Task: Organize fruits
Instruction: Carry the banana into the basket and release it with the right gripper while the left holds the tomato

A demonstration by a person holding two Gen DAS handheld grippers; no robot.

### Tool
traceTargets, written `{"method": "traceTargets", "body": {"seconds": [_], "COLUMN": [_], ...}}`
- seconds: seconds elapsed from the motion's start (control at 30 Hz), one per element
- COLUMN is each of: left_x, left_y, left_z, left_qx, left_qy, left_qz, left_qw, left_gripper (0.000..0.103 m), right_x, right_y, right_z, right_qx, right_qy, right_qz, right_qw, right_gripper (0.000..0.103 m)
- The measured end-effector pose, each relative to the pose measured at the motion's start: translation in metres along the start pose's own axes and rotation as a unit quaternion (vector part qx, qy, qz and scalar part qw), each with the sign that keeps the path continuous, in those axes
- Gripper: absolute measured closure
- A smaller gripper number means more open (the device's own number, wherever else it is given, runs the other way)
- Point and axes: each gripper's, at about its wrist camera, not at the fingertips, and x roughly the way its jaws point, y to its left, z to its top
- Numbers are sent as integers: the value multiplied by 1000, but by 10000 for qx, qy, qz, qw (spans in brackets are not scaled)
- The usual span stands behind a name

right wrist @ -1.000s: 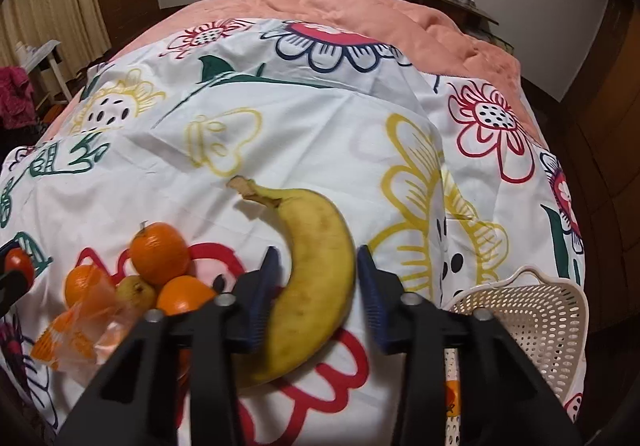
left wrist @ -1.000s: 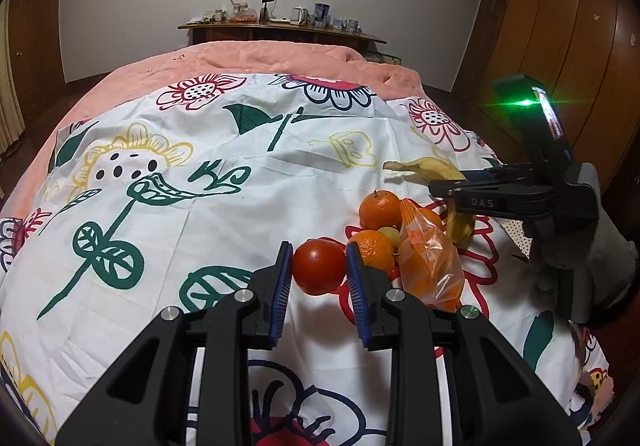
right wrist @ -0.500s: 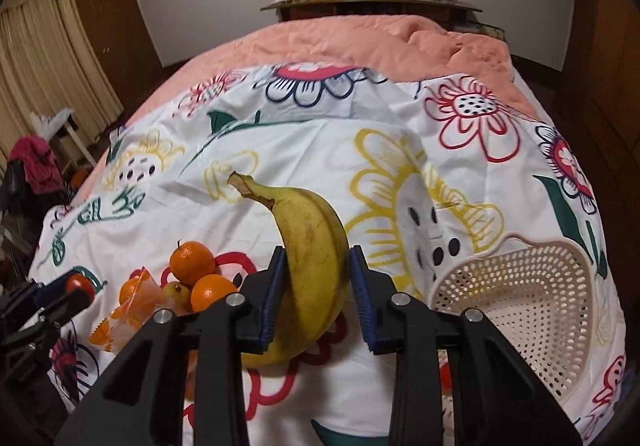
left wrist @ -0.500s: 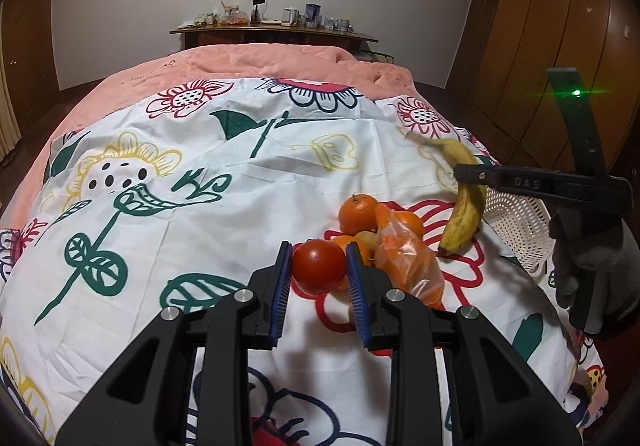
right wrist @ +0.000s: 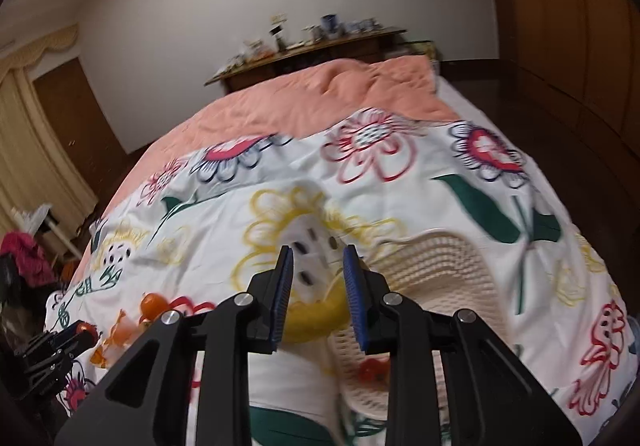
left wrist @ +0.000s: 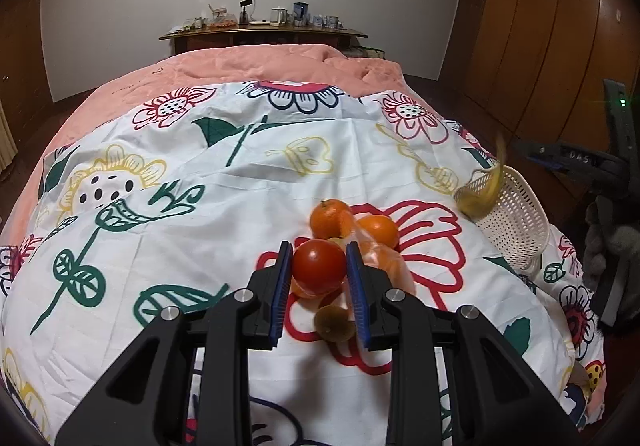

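Observation:
My left gripper is shut on a red tomato and holds it above a heap of oranges, an orange-filled plastic bag and a small brownish fruit on the flowered bedspread. My right gripper is shut on a yellow banana, which lies across the jaws low down, over the near rim of the white basket. In the left wrist view the blurred banana hangs at the basket. A red fruit lies in the basket.
The bedspread covers a bed with a pink quilt behind it. A cluttered wooden sideboard stands at the far wall. Wooden wardrobes line the right side. A gloved hand holds the right gripper.
The right gripper closed on the banana, lifted it off the bedspread and carried it right to the basket while rolling. The left gripper with the tomato drifted slightly towards the oranges.

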Motion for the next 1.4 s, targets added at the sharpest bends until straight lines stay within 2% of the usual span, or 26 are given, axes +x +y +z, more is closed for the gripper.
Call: {"method": "traceTargets", "body": {"seconds": [0.2, 0.37, 0.63, 0.77, 1.0, 1.23, 1.4], "left_x": [1, 3, 1, -2, -2, 0, -3], "left_y": [-13, -17, -24, -33, -53, -64, -59], "left_z": [3, 5, 10, 16, 24, 29, 30], "left_qx": [112, 185, 236, 336, 513, 612, 584], "left_qy": [-9, 18, -7, -63, -73, -68, -98], "left_qz": [2, 63, 84, 58, -38, 35, 205], "left_qw": [9999, 9998, 9997, 9994, 9986, 9981, 9980], "left_gripper": [75, 75, 75, 75, 75, 75, 75], "right_x": [15, 26, 31, 33, 29, 24, 22], "right_y": [-41, -58, -62, -65, -80, -91, -96], "right_z": [-16, -34, -46, -53, -61, -65, -67], "right_qx": [363, 617, 743, 828, 1029, 1157, 1226], "right_qy": [327, 526, 591, 597, 543, 460, 390], "right_qz": [-216, -171, -11, 49, 115, 212, 260], "right_qw": [9986, 9966, 9955, 9948, 9931, 9920, 9914], "right_gripper": [76, 74, 72, 65, 61, 59, 53]}}
